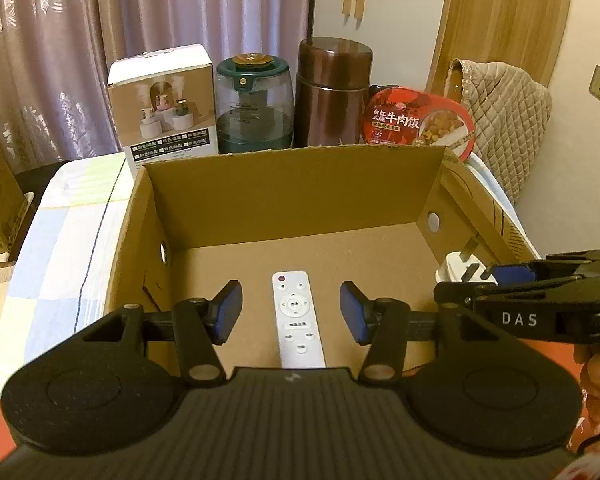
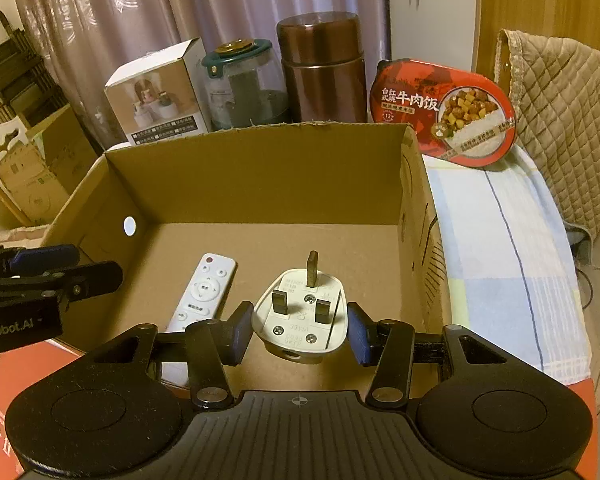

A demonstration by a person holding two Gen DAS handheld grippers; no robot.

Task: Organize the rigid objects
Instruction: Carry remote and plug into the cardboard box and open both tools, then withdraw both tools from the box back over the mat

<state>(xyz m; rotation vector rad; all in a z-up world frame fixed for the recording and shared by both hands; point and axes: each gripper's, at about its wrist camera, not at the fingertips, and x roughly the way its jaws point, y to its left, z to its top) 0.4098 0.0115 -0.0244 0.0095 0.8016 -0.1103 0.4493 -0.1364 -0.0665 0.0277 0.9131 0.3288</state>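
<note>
The left claw (image 1: 291, 312) is above the open cardboard box (image 1: 292, 184), jaws parted and gripping nothing. The white remote control (image 1: 297, 318) lies flat on the box floor, between the two blue pads but clear of both. The right claw (image 2: 299, 330) is clamped on a white three-pin plug (image 2: 300, 320) (pins facing up and away), held over the box interior to the right of the remote. Behind the box stand a printed carton (image 1: 164, 104), a green-lidded jar (image 1: 254, 106), a brown flask (image 1: 332, 92) and a red meal tub (image 1: 420, 120).
</note>
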